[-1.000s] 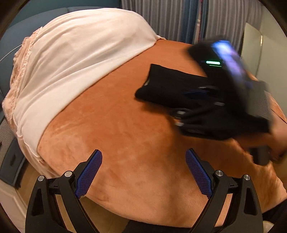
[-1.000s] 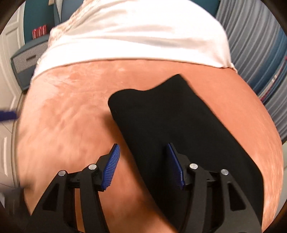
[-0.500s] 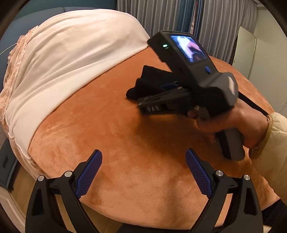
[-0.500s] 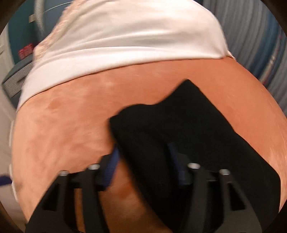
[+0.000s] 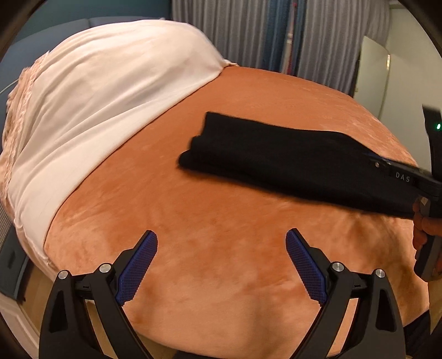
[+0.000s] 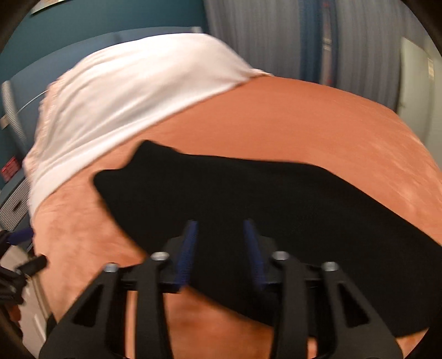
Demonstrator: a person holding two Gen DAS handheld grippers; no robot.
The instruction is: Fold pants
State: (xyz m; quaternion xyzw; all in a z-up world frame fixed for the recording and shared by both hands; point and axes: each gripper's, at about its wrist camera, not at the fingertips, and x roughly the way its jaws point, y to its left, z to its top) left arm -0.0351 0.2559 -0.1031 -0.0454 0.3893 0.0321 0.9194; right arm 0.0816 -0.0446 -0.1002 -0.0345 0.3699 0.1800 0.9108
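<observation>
Grey pleated curtains (image 5: 248,36) hang behind 1 bed, and a teal wall (image 6: 96,24) shows at the upper left of the right wrist view. Across the bed lies 1 orange plush blanket (image 5: 221,210), with 1 white cover (image 5: 105,94) heaped over its far left part and edged with pale lace.

On the blanket rests 1 pair of black pants (image 5: 276,160), folded into a long band that runs from mid-bed toward the right edge of the left wrist view. Its left end shows stacked layers.

Low in the left wrist view the left gripper (image 5: 221,265) hangs above bare blanket, clear of the pants, its 2 blue-padded fingers (image 5: 138,265) spread wide with nothing between them.

Seen from its own camera, the right gripper (image 6: 219,254) sits over the near edge of the pants (image 6: 276,207). Its 2 blue pads (image 6: 186,254) stand narrow; the jaws have just been closing, and black cloth fills the gap between them. Blur hides whether the pads actually press the fabric, so the grip cannot be told. From the left wrist view this same tool (image 5: 408,176) enters at the right edge, lying along the right end of the pants, with a hand (image 5: 425,229) wrapped around its handle and 1 green light lit on its body.
</observation>
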